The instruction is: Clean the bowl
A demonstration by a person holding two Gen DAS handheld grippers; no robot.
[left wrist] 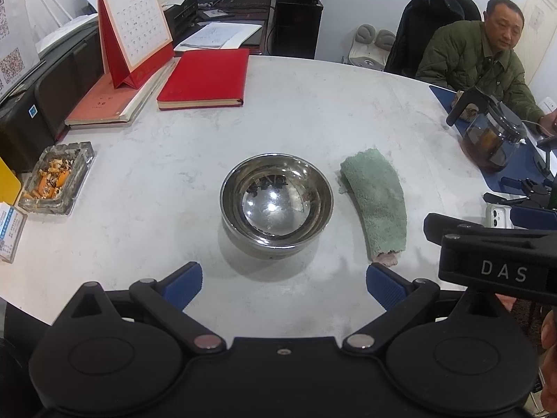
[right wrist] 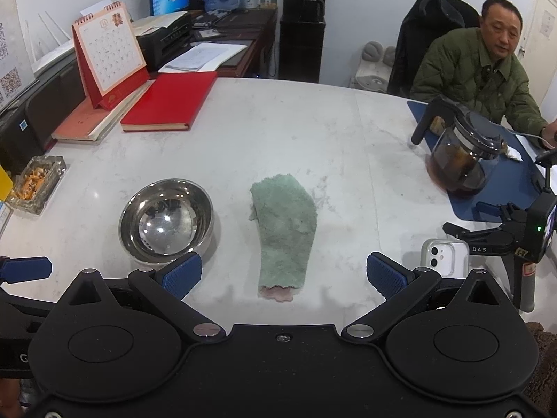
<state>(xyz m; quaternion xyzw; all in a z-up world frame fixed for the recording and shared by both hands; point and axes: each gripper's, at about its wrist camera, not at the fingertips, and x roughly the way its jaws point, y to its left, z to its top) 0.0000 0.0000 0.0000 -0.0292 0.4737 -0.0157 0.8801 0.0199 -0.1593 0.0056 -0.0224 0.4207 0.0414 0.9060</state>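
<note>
A shiny steel bowl (left wrist: 275, 202) stands upright on the white marble table (left wrist: 296, 111), straight ahead of my left gripper (left wrist: 283, 287), which is open and empty a little short of it. A folded green cloth (left wrist: 377, 205) lies just right of the bowl. In the right wrist view the cloth (right wrist: 285, 230) lies straight ahead of my right gripper (right wrist: 283, 275), which is open and empty. The bowl (right wrist: 166, 221) sits to its left, close to the left fingertip.
A glass ashtray (left wrist: 57, 181), red notebooks (left wrist: 205, 78) and a desk calendar (left wrist: 134, 28) stand at the left. A glass teapot (right wrist: 463, 160) on a blue mat, a white phone (right wrist: 444, 256) and a camera tripod (right wrist: 515, 240) are at the right. A man (right wrist: 480, 66) sits beyond.
</note>
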